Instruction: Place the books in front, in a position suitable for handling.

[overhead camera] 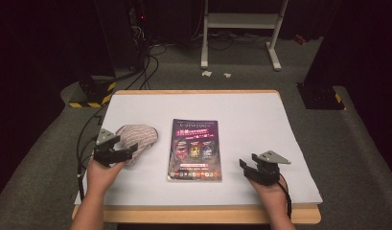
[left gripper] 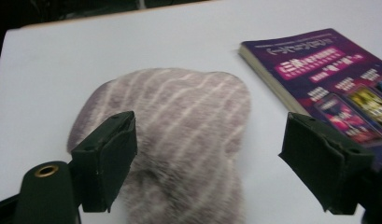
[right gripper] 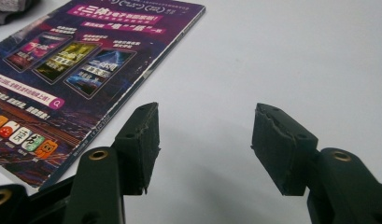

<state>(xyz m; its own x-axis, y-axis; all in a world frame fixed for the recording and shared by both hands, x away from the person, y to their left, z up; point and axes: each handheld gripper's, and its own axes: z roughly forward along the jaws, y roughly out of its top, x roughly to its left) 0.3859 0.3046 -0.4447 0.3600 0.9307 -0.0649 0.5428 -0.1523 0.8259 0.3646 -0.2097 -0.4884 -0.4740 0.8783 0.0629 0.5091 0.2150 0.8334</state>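
the grey fuzzy striped cloth bundle lies on the white counter, left of the purple glossy magazine. left hand-held gripper gapes over it, gripping nothing; right hand-held gripper stands apart, empty. placement looks finished; little appears left.

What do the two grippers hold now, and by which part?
Nothing is held. The left gripper is open above the striped cloth, fingers off it. The right gripper is open over bare table.
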